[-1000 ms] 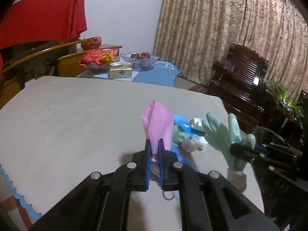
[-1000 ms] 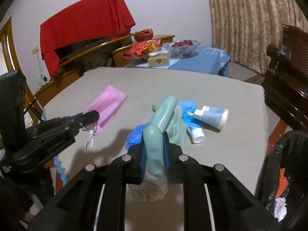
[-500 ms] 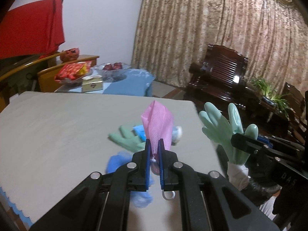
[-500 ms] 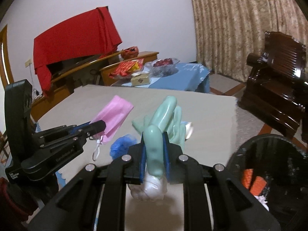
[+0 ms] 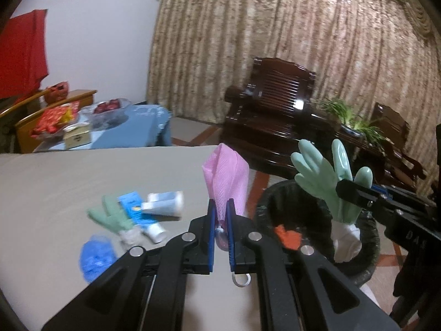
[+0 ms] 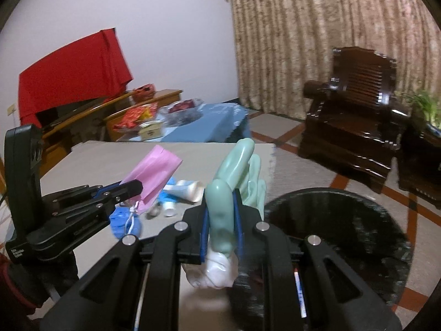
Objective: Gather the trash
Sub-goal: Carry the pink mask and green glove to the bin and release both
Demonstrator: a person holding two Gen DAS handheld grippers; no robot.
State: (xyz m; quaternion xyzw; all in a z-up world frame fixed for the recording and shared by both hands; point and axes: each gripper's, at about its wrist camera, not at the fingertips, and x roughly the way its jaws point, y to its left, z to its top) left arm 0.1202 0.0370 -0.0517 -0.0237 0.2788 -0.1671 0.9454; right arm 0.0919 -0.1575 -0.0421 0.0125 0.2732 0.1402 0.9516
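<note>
My left gripper point(image 5: 219, 215) is shut on a pink face mask point(image 5: 227, 176), held above the table's right edge; it also shows in the right wrist view point(image 6: 153, 172). My right gripper point(image 6: 220, 207) is shut on a green rubber glove point(image 6: 234, 171), held over the rim of the black trash bin point(image 6: 344, 220). In the left wrist view the glove point(image 5: 322, 179) hangs over the bin point(image 5: 369, 248), which holds red scraps. On the table point(image 5: 41, 182) lie a second green glove point(image 5: 110, 216), a blue pack point(image 5: 132, 207), a white tube point(image 5: 165, 207) and a blue crumpled bag point(image 5: 95, 256).
A dark wooden armchair point(image 6: 355, 127) stands behind the bin, with a potted plant point(image 5: 350, 118) to its right. A low table with a blue cloth point(image 5: 143, 127) carries snacks and a fruit bowl at the back left. Curtains cover the far wall.
Both grippers swung right with their loads. The glove moved from above the table to over the bin. The mask moved toward the table's right edge, near the bin.
</note>
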